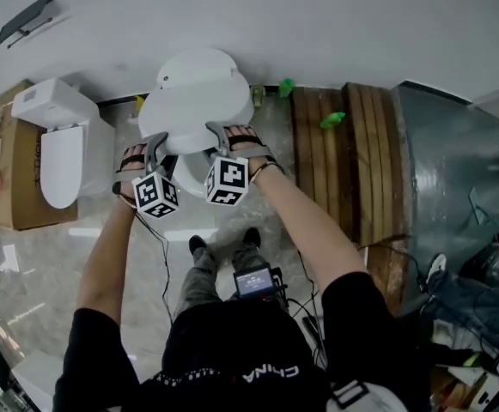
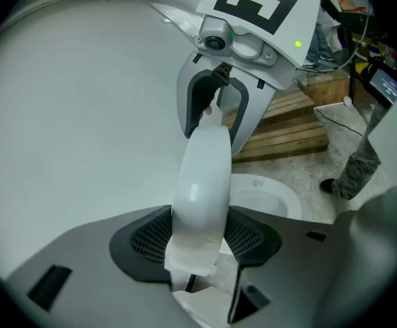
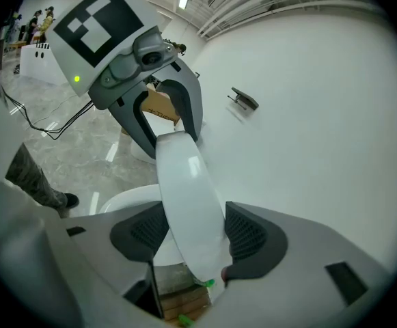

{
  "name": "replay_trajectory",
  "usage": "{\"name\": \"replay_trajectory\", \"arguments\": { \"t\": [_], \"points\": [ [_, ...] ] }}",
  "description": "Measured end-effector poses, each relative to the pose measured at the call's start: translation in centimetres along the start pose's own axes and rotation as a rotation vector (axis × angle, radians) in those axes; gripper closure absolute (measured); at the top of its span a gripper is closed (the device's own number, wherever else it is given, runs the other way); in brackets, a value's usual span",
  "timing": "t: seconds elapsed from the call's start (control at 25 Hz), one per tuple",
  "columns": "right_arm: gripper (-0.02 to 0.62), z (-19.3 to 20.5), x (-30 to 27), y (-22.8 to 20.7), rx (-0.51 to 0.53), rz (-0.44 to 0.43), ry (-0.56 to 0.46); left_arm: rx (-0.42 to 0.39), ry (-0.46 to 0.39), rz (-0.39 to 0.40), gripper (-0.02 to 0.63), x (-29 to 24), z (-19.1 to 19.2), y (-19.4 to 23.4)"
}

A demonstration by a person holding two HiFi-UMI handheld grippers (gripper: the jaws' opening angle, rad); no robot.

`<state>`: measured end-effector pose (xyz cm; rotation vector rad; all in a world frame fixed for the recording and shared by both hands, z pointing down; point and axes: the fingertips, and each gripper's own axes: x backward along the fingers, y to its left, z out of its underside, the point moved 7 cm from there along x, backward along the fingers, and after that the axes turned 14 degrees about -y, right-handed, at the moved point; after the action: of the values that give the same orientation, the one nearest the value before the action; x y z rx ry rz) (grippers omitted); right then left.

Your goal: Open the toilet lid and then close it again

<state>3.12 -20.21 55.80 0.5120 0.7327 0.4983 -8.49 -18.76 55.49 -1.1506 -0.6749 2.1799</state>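
Clamping the toilet lid (image 1: 196,101) in their jaws are left gripper (image 1: 155,141) and right gripper (image 1: 225,132).

Only one word is showing clearly, and it is sitting upside down in white letters on the person's black shirt (image 1: 232,346), saying "CHINA".
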Motion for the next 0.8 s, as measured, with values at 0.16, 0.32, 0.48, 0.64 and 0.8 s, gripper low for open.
{"name": "replay_trajectory", "arguments": {
  "t": [0.16,0.32,0.48,0.64,0.8],
  "points": [
    [0.344,0.8,0.2,3.0,0.028,0.018,0.008,-0.012,-0.039,-0.019,0.379,0.4,0.9,-3.0],
    [0.34,1.7,0.0,6.0,0.046,0.041,0.024,-0.026,-0.069,-0.04,0.374,0.4,2.2,-6.1],
    [0.334,3.0,-0.2,9.3,0.061,0.04,0.026,-0.046,-0.09,-0.069,0.371,0.0,3.4,-9.8],
    [0.333,4.7,-0.4,12.5,0.079,0.028,0.022,-0.078,-0.093,-0.082,0.367,-0.4,4.3,-13.0],
    [0.33,6.5,-0.6,15.6,0.099,0.038,0.019,-0.102,-0.082,-0.107,0.364,-1.2,5.2,-16.5]
  ]
}}
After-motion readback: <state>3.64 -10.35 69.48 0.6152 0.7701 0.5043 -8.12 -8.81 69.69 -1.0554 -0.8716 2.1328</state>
